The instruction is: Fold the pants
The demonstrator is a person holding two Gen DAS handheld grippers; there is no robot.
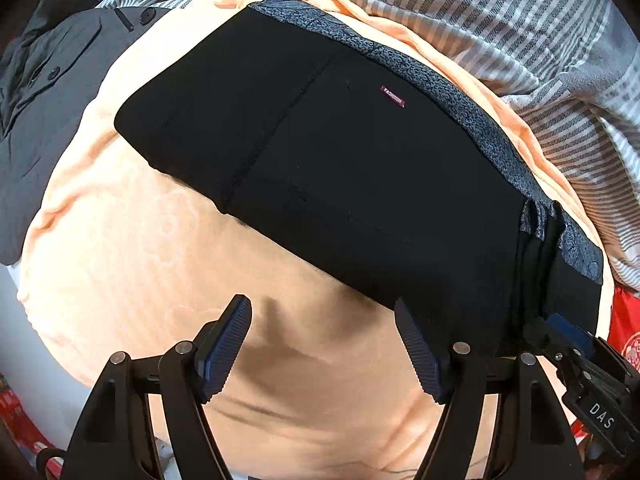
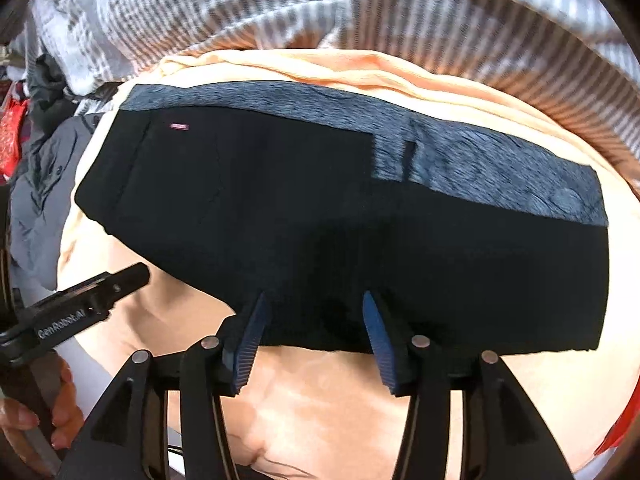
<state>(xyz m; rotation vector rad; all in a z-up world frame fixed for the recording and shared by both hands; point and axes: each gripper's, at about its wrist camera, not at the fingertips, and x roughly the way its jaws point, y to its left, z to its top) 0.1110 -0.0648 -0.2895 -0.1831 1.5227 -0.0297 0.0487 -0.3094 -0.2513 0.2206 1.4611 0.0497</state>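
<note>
The black pants [image 1: 320,152] lie folded into a long band on a peach blanket [image 1: 160,260]. Their grey patterned waistband [image 1: 460,100] runs along the far edge, and a small red label [image 1: 392,96] shows on top. My left gripper [image 1: 320,304] hovers open over the blanket, just short of the pants' near edge, with nothing between its pads. In the right wrist view the pants [image 2: 320,220] fill the middle. My right gripper [image 2: 315,296] stands open over their near edge, its pads apart and not pressing the cloth.
Grey-and-white striped bedding [image 1: 480,8] is bunched behind the blanket. A dark grey jacket [image 1: 48,92] with buttons lies at the left. Something red [image 1: 624,328] shows at the right edge. A person's hand [image 2: 40,412] holds the left gripper's handle.
</note>
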